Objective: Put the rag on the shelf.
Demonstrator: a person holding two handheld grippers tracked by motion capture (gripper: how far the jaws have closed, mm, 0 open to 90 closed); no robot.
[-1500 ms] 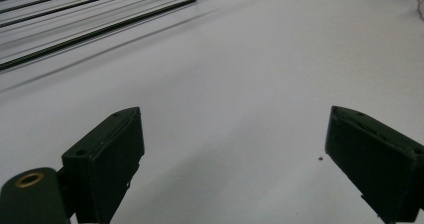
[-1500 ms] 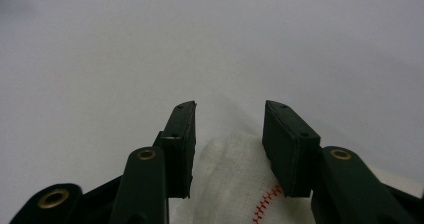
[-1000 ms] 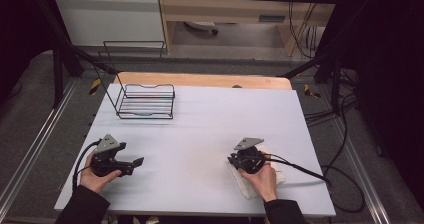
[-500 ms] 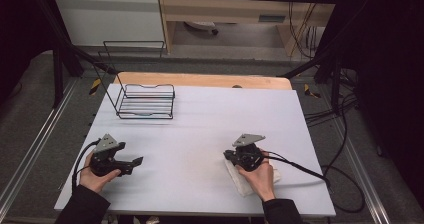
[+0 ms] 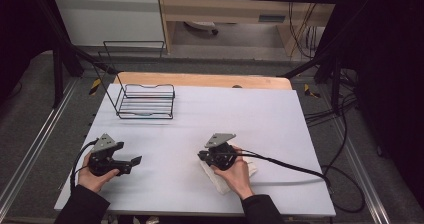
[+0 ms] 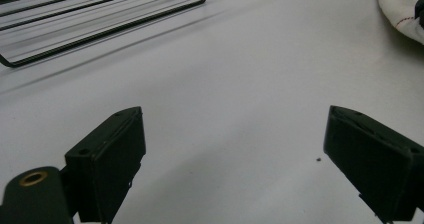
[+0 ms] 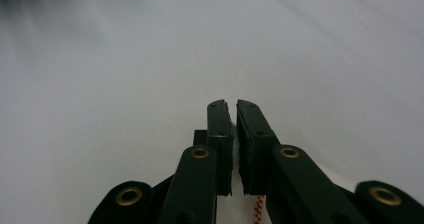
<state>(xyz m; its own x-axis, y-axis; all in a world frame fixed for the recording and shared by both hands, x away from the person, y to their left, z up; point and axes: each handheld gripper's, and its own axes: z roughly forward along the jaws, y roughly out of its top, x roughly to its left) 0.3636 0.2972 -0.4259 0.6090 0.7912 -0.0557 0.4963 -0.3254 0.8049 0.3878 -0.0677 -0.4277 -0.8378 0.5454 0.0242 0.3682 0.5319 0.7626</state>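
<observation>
Right gripper, my jaws clamped on the white cloth, drags it leftward toward my idle, gaping left gripper.

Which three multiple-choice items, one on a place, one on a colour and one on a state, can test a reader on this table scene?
1. Where does the wire basket stand on the table?
A. far left part
B. near right corner
C. under the right gripper

2. What colour is the cloth?
A. black
B. white with red stitching
C. green

3. How do the jaws of the left gripper stand?
A. shut on the cloth
B. shut on nothing
C. wide apart

Answers: 1 A, the high view shows it far from the person, at the left. 2 B, the right gripper shows white cloth with red stitches between its jaws. 3 C, bare table lies between them.
</observation>
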